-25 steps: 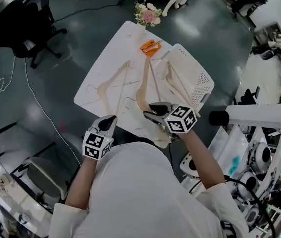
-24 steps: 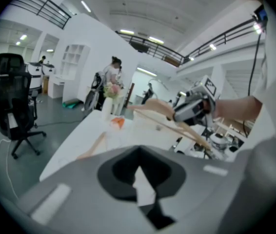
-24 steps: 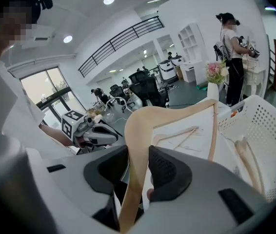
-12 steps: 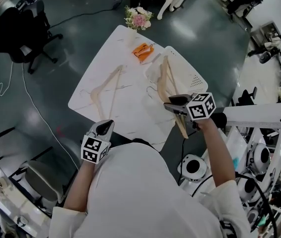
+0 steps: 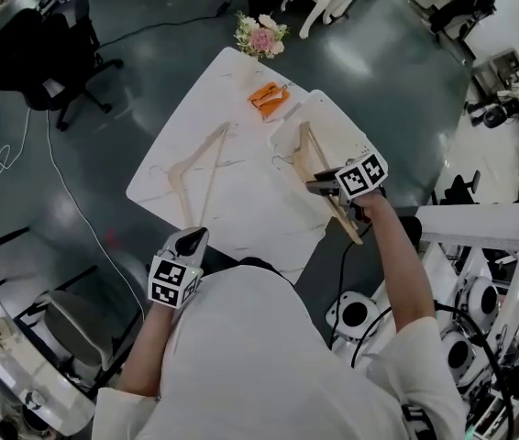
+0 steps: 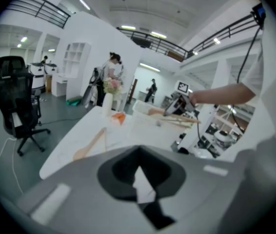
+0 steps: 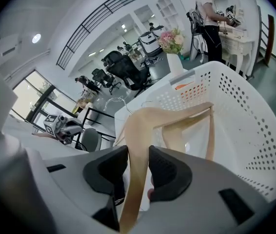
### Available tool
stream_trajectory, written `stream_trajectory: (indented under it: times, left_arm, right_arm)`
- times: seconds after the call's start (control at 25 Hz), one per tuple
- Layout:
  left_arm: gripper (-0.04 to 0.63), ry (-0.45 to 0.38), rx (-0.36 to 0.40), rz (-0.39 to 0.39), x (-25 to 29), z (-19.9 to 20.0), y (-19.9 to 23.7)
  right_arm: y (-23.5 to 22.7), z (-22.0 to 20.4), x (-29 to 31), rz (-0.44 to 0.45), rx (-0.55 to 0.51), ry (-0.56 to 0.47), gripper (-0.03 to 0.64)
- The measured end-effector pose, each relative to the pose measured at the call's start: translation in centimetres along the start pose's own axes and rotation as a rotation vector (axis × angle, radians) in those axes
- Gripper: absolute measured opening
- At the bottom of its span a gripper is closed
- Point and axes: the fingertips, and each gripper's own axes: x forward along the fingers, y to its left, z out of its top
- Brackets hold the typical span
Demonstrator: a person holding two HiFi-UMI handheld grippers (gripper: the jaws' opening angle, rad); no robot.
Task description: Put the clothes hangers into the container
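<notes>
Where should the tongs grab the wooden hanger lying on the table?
Grab the hanger by the wooden arm that ends nearest the person. Come straight down from above with the tongs across that arm. The hanger lies flat on the table, so nothing can slide under it, and the slim arm should fit between the tongs. The left tongs look closest.

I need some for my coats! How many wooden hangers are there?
2: one wooden hanger lies on the table; a second hanger is in the right tongs over the laundry basket. More may hide inside.
</notes>
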Motion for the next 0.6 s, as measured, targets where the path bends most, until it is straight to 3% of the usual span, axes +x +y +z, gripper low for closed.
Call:
stream_trajectory:
  times: [0.2, 0.6]
  left_arm:
    - [-0.002, 0.015, -0.013, 0.015, -0.1, -0.7, 0.1]
    - [-0.002, 0.025, -0.014, 0.011, -0.1, -1.3, -0.6]
  right_arm:
    - [-1.4, -0.2, 0.9, -0.001, 0.022, 0.024, 0.127]
    - [-3.8, -1.0, 0.6, -0.147, -0.025, 0.029, 0.136]
